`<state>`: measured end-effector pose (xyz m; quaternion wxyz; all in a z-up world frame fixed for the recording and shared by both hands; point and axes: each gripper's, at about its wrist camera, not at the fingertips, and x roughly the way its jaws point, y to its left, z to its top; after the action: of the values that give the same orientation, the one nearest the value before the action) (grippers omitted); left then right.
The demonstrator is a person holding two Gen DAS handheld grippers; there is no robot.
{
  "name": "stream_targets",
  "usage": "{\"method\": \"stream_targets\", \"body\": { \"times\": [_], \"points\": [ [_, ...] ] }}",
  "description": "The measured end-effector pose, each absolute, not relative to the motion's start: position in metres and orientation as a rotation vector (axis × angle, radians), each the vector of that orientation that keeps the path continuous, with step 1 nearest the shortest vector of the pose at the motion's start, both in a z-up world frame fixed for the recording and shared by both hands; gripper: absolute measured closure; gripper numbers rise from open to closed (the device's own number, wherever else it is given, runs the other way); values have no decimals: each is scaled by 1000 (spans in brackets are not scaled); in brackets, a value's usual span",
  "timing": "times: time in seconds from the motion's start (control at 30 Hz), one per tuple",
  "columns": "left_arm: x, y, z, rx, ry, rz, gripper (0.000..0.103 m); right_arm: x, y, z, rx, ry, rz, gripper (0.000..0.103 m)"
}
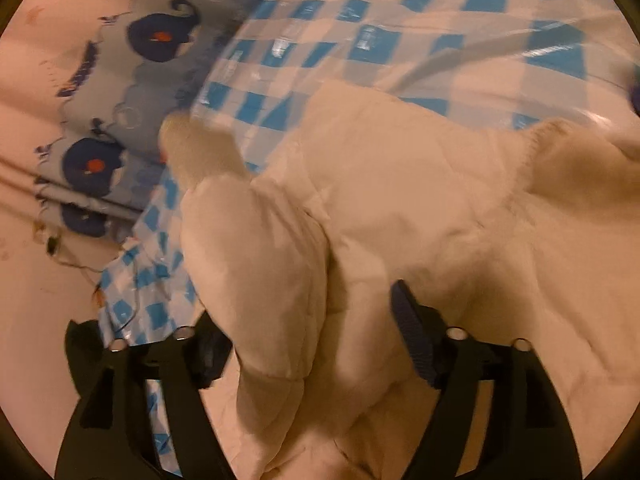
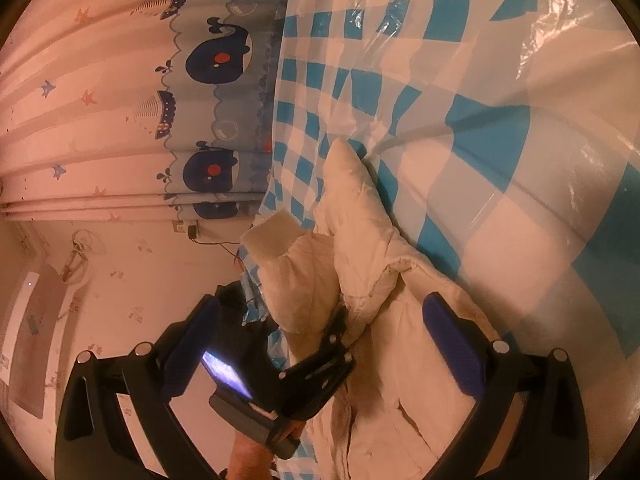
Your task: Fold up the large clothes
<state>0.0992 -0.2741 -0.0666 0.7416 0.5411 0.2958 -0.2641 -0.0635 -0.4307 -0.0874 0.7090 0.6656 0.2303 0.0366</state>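
A cream padded jacket [image 1: 400, 208] lies on a blue and white checked plastic cover [image 1: 360, 40] that is spread over the table. One sleeve [image 1: 256, 264] of the jacket is folded across the body of the jacket, and its ribbed cuff [image 1: 192, 144] reaches toward the edge of the cover. The ribbed collar [image 1: 560, 144] lies on the right side in the left wrist view.

The left tool [image 1: 308, 344] points downward at a slant onto the jacket. Its 2 fingers stand wide apart. The sleeve runs between them, but the pads do not press on it; the right pad [image 1: 412, 332] is clearly free of the cloth. In the right wrist view the same left tool [image 2: 320, 360] appears from the side, low over the folded sleeve, and a hand [image 2: 248, 456] holds its grip from below. A small bright screen [image 2: 226, 374] is lit on its body.

The right tool [image 2: 332, 344] points almost level across the table, a little downward, and the whole view is rolled to one side. Its 2 fingers also stand wide apart, and its right pad [image 2: 452, 348] is just beside the jacket, without clamping it. I cannot tell if it touches the cloth.

Behind the table hangs a curtain [image 2: 120, 100] with dark whales and small stars. Under it there is a pale wall [image 2: 132, 280] with a socket and a cable.
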Motion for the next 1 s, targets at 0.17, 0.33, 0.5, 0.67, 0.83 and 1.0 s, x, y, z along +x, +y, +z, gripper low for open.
{"method": "stream_targets", "body": {
  "times": [0.17,0.33,0.5,0.67,0.83,1.0],
  "points": [
    [85,-267,-58,1241,640,-601,22,-65,-434,-90,1499,506,94,6],
    [85,-240,-30,975,722,-654,22,-60,-431,-86,1466,529,106,6],
    [112,-160,-3,446,816,-664,18,-47,-417,-74,1329,586,126,6],
    [166,-54,-10,-140,870,-631,18,-12,-394,-51,1061,625,144,6],
    [194,11,-38,-347,857,-568,18,38,-376,-38,833,637,207,6],
    [212,30,-89,-393,935,-550,18,93,-357,-78,673,791,157,7]
  ]
}}
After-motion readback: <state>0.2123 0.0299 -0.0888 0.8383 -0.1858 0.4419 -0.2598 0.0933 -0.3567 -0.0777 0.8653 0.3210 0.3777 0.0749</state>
